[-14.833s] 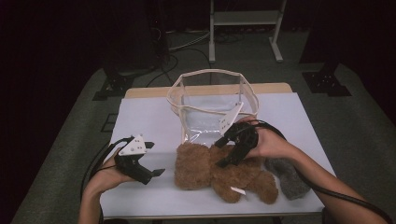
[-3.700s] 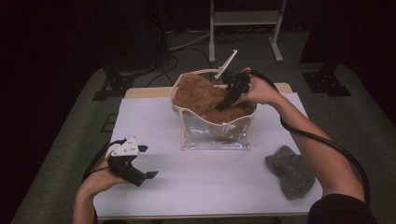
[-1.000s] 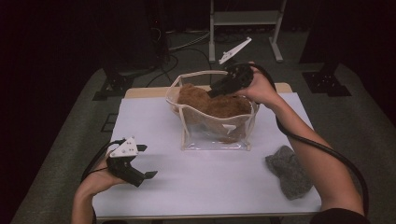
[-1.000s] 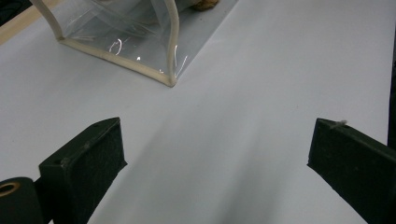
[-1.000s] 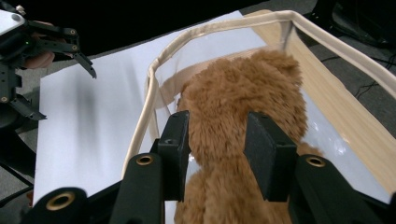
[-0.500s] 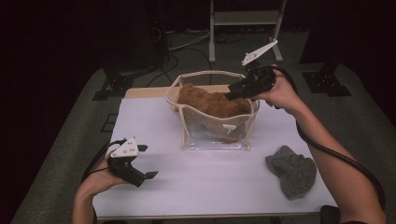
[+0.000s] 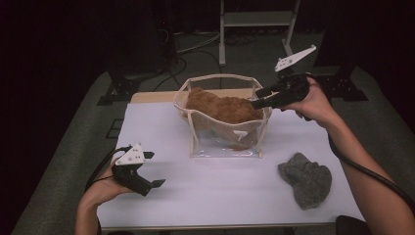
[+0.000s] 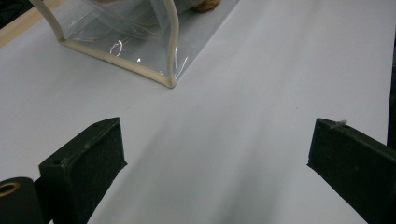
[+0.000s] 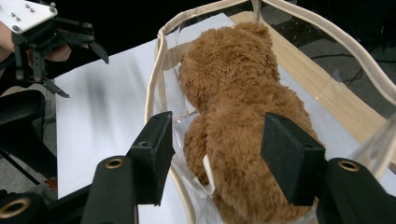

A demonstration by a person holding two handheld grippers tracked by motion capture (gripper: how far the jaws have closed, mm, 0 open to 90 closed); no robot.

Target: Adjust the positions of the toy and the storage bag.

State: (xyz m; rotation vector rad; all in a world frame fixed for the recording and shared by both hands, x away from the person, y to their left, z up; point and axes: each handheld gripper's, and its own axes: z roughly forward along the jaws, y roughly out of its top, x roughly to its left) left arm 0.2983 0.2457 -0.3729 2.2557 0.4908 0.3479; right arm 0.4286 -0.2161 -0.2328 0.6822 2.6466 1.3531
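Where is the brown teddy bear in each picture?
High view: the teddy bear lies inside the clear bag, at the middle of the table.
Left gripper view: just a small brown bit of the teddy bear at the top edge, behind the bag's corner.
Right gripper view: it is big in the middle, beyond the right gripper, whose jaws stand open.
Shared landmark: the bag's cream rim.

Brown teddy bear (image 7: pixel 222 106) — clear, cream-trimmed bag (image 7: pixel 215 142) — grey cloth (image 7: pixel 306 178), white table (image 7: pixel 235 191), black grippers.
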